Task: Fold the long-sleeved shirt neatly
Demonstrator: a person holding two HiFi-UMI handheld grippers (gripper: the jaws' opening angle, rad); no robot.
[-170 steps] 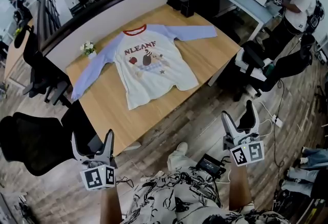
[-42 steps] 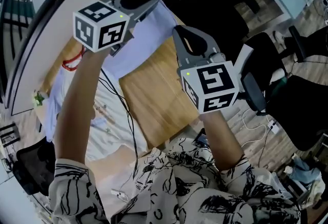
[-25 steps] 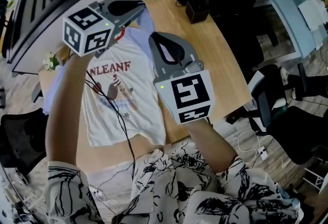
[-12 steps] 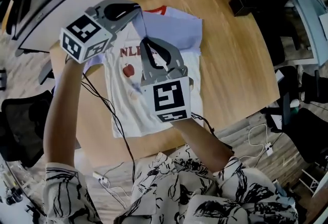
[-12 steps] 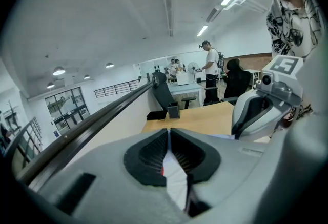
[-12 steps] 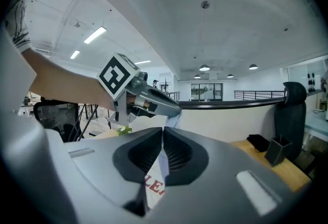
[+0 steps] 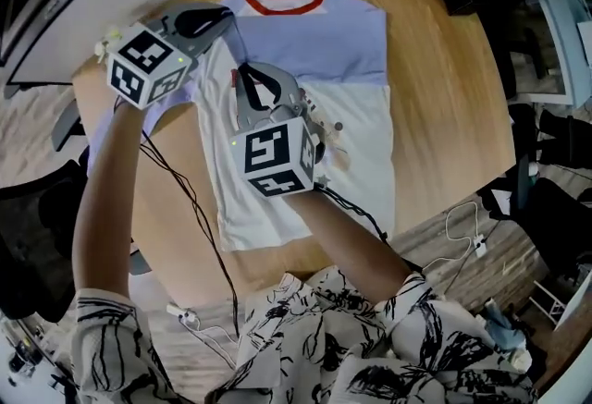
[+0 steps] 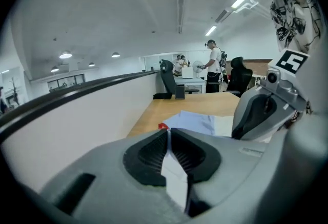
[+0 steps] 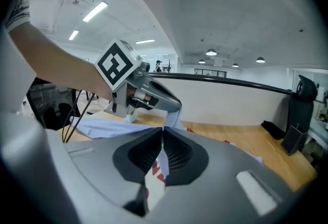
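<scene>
Two grips on shirt (image 7: 356, 139), left gripper (image 7: 228, 18), right gripper (image 7: 242, 70), red print (image 9: 156, 167) unreadable

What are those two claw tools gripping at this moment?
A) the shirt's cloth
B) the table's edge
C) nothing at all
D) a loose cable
A: the left gripper and the right gripper each have their jaws closed on a pinch of cloth from the shirt.
</scene>
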